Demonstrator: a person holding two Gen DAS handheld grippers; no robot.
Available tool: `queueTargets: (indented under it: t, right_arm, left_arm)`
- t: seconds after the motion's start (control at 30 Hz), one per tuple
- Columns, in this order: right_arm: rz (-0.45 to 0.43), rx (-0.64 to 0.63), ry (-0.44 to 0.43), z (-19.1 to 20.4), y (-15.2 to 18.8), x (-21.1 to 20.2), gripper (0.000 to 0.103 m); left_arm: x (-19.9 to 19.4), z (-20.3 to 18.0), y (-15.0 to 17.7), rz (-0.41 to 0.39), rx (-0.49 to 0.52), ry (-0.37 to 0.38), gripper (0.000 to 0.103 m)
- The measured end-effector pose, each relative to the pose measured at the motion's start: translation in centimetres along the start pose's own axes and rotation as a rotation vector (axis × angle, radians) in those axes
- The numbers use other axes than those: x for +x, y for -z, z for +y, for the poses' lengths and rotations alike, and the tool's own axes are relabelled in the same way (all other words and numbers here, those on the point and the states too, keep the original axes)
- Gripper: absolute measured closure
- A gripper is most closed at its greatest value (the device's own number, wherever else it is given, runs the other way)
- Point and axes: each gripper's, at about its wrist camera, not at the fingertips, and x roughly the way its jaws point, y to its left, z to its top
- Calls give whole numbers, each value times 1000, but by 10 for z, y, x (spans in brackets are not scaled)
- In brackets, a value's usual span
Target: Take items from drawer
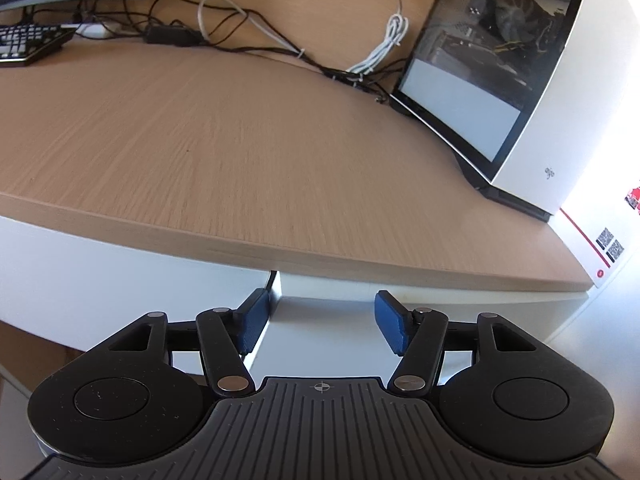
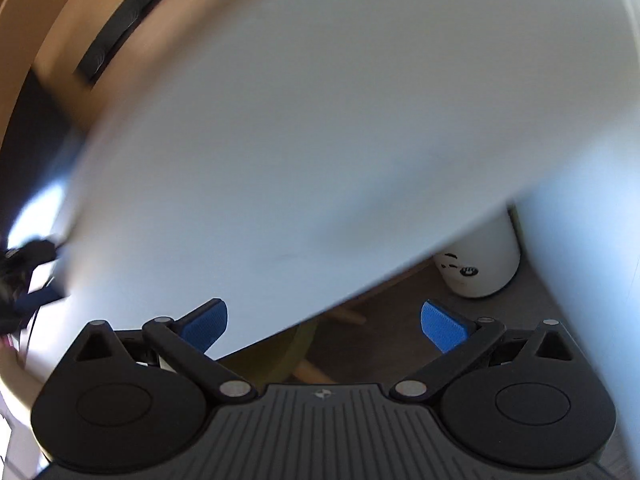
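My left gripper (image 1: 320,320) is open with nothing between its blue pads (image 1: 254,326). It hovers just below the front edge of a light wooden desk (image 1: 240,152), facing the white cabinet front (image 1: 328,320) under the desktop. A dark vertical gap (image 1: 274,280) splits that white front near the left pad. No drawer interior and no items show. My right gripper (image 2: 324,326) is open and holds nothing. A large white panel (image 2: 320,120), blurred by motion, fills most of the right wrist view.
On the desk stand a white PC case (image 1: 540,92) with a glass side at the right, tangled cables (image 1: 280,44) at the back, a keyboard (image 1: 28,44) at far left. Below the white panel I see a white bin (image 2: 480,264), floor and chair legs (image 2: 316,372).
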Motion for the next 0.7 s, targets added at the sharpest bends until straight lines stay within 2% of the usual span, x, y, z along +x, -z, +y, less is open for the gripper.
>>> queueTargets:
  t: [0.07,0.17,0.33,0.57,0.7]
  right_arm:
    - [-64,45,-80,-14,-1,4,0]
    - [-111,51,-198,-23,-5,8,0]
    - [-110,100,-295,-34,-7,21,0]
    - [-93,219,-372,-45,-13,31,0]
    - [-80,187,-357,-37,-14,35,0]
  left_arm:
    - [0,-2,2,-12,2,-7,39]
    - [0,-4,4,-25,9,-15,39]
    - [2,-5,6,-25,6,-31,41]
    - [2,-4,8,-11,25,-21,41]
    - [2,-8,10,-14,50,-32,41]
